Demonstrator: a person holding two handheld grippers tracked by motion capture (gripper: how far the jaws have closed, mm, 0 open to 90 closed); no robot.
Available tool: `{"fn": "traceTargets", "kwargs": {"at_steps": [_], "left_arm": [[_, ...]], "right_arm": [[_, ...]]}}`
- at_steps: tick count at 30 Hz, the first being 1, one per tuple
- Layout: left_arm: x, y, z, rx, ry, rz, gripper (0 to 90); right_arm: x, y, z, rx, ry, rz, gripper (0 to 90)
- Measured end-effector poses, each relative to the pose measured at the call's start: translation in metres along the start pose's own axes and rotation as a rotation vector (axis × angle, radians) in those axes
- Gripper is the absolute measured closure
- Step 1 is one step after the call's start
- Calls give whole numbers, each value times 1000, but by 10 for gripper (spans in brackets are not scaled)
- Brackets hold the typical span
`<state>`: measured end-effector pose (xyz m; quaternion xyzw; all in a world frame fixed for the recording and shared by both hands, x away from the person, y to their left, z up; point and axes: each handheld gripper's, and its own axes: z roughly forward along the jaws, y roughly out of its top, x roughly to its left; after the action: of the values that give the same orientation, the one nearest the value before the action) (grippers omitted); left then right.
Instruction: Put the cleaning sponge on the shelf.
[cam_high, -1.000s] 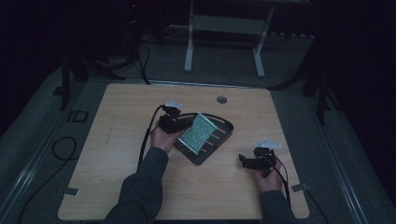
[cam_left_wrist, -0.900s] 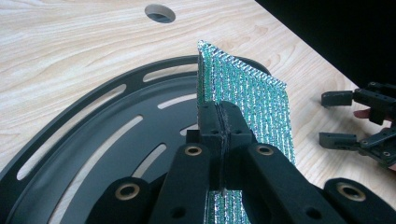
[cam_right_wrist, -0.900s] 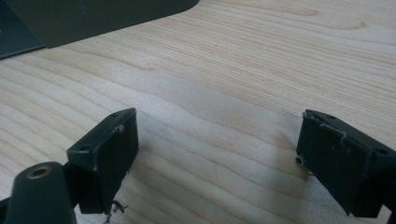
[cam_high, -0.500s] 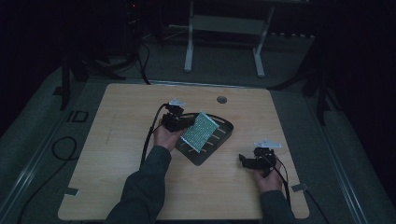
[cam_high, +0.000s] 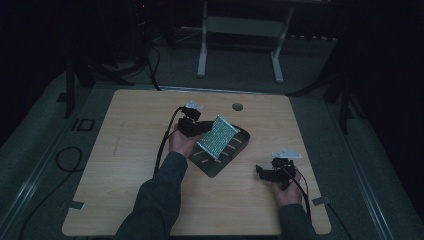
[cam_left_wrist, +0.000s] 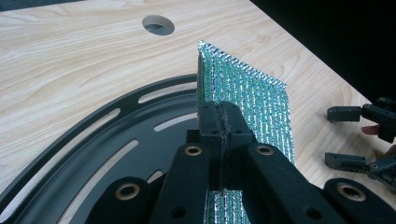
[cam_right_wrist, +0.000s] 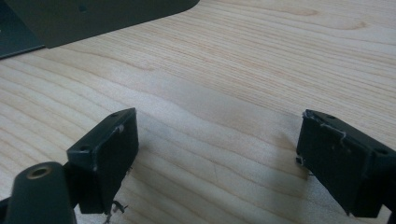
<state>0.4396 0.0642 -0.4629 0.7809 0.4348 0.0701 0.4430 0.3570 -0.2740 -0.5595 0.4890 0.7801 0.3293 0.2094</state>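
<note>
Left gripper (cam_left_wrist: 223, 135) clamped on the near edge of a silvery-green foil pouch (cam_left_wrist: 261, 105), held upright above a black slotted tray (cam_left_wrist: 100, 135). Beyond, pale wooden table (cam_left_wrist: 70, 60) with 1 round hole (cam_left_wrist: 158, 24). Right gripper (cam_left_wrist: 362, 140) at far right, jaws apart.

No readable text, labels or numbers anywhere; floor marking left of the surface (cam_high: 150, 210) too dim to read.

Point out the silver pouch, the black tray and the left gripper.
silver pouch (cam_left_wrist: 261, 100), left gripper view, its shiny face.
black tray (cam_left_wrist: 93, 140), left gripper view, its slotted rim.
left gripper (cam_left_wrist: 220, 121), left gripper view, jaws' tips.
</note>
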Motion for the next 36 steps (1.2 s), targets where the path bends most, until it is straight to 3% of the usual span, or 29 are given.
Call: {"fn": "traceTargets", "kwargs": {"at_steps": [12, 23, 36], "left_arm": [[-4, 10, 8, 7, 9, 18, 899], [-4, 10, 19, 24, 15, 15, 899], [-15, 17, 39, 56, 28, 57, 899]], "right_arm": [[0, 0, 0, 0, 0, 0, 122], [0, 0, 0, 0, 0, 0, 123], [0, 0, 0, 0, 0, 0, 123]]}}
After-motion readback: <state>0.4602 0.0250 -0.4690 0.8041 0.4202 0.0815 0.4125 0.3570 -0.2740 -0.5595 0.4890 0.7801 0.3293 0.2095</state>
